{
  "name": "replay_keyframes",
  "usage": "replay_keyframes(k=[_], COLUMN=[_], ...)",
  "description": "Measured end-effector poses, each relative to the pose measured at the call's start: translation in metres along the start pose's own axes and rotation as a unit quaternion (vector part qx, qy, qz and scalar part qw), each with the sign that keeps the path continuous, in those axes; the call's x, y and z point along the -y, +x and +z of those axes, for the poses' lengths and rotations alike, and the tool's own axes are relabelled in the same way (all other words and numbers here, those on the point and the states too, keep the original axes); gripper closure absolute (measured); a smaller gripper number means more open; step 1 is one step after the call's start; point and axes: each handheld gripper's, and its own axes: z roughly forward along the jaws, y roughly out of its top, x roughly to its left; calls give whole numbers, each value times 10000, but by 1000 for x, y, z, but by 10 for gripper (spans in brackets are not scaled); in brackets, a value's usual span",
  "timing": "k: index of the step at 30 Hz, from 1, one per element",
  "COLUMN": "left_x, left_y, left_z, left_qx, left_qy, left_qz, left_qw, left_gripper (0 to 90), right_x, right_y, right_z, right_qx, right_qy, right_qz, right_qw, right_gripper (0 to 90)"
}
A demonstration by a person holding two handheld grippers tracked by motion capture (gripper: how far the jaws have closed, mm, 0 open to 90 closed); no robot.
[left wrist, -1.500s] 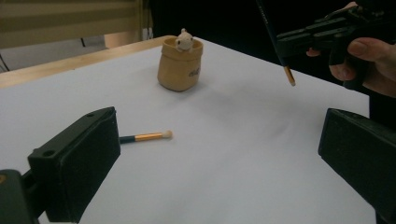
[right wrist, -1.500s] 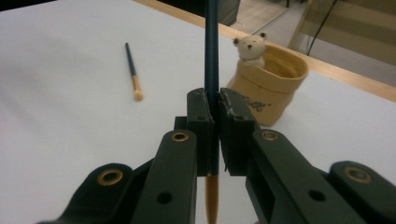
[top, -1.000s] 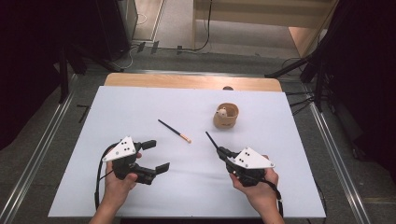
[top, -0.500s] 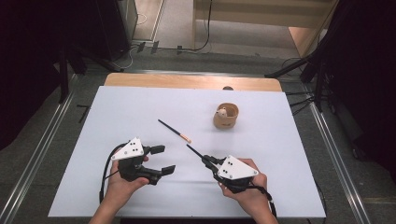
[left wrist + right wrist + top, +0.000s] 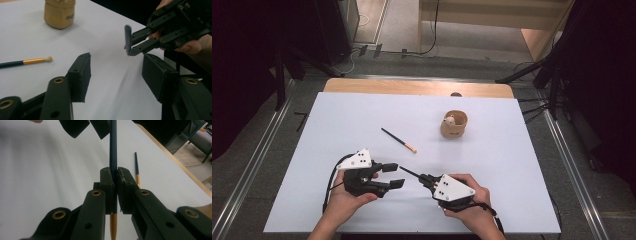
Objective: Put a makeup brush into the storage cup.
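High view: my right tongs (image 5: 426, 179), bottom centre, clamp a dark brush (image 5: 410, 173) pointing up-left at my left tongs (image 5: 393, 175). A second brush (image 5: 398, 140) lies mid-bench (image 5: 337, 115), a wooden cup (image 5: 454, 125) right of it.

Left gripper view: my tongs half-wide, just been closing, nothing between them.

Right gripper view: jaws pinch the brush's shaft at centre.

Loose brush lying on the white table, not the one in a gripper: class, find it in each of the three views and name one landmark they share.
High view: the loose brush lies mid-table, left of the wooden cup.
Left gripper view: at the left edge, pale tip pointing right.
Right gripper view: right of centre, beyond the jaws.
Shared landmark: the right gripper, shut on a second brush.
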Motion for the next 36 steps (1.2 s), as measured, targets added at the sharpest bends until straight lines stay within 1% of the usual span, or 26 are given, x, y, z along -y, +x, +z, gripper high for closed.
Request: replay_keyframes(k=[2, 5, 6, 7, 8, 9, 11, 12, 13, 15, 16, 18, 22, 26, 27, 28, 30, 32, 33, 34, 35, 36], left_x=[-1, -1, -1, -1, -1, -1, -1, -1, -1, -1, -1, -1, -1, 0, 0, 0, 1, 1, 1, 1, 1, 1], left_y=[-1, -2, -2, -2, -1, -1, 0, 1, 1, 0, 1, 1, 2, 3, 3, 4, 4, 5, 5, 5, 5, 5], left_z=[0, 2, 3, 3, 3, 3, 4, 5, 5, 6, 6, 6, 7, 8, 9, 9, 10, 10, 9, 9, 9, 9], left_qx=[18, 168, 198, 198, 287, 287, 419, 448, 435, 420, 463, 425, 470, 502, 509, 559, 536, 552, 554, 532, 448, 448], left_qy=[1, 49, 52, 52, 88, 88, 146, 157, 192, 210, 260, 297, 366, 426, 432, 461, 502, 499, 489, 470, 424, 424], left_qz=[8, 8, -17, -17, -45, -45, -97, -114, -129, -158, -217, -239, -280, -313, -319, -312, -302, -271, -271, -269, -247, -247], left_qw=[10000, 9998, 9998, 9998, 9995, 9995, 9990, 9988, 9988, 9988, 9984, 9984, 9978, 9973, 9973, 9969, 9968, 9969, 9969, 9971, 9978, 9978], left_gripper=[476, 503, 509, 514, 529, 544, 583, 599, 607, 639, 643, 669, 704, 765, 787, 810, 853, 858, 859, 860, 860, 861], right_x=[0, -1, -1, -1, -2, -2, -2, -2, -3, -3, -3, -3, -3, -3, -3, -2, -2, -2, -1, -1, 0, 0], right_y=[2, 5, 6, 6, 8, 9, 12, 13, 14, 16, 17, 18, 18, 19, 19, 19, 19, 19, 18, 17, 16, 16], right_z=[2, 3, 4, 4, 5, 6, 8, 9, 10, 10, 11, 12, 11, 12, 12, 12, 12, 12, 13, 13, 13, 13], right_qx=[-12, -15, -34, -34, -24, -28, -14, 4, 12, 8, -10, 4, 15, 25, 10, 0, -7, -16, -32, -94, -159, -159], right_qy=[29, 82, 85, 85, 122, 143, 213, 258, 275, 292, 300, 293, 320, 319, 323, 324, 331, 320, 312, 282, 254, 254], right_qz=[-85, -197, -260, -260, -374, -428, -523, -591, -678, -698, -740, -800, -887, -933, -910, -915, -965, -969, -941, -790, -552, -552], right_qw=[10000, 9998, 9996, 9996, 9992, 9990, 9984, 9979, 9973, 9971, 9968, 9964, 9955, 9951, 9953, 9953, 9948, 9948, 9951, 9964, 9980, 9980], right_gripper=[852, 852, 852, 852, 852, 852, 852, 852, 852, 852, 852, 852, 852, 852, 852, 852, 852, 851, 849, 833, 765, 765])
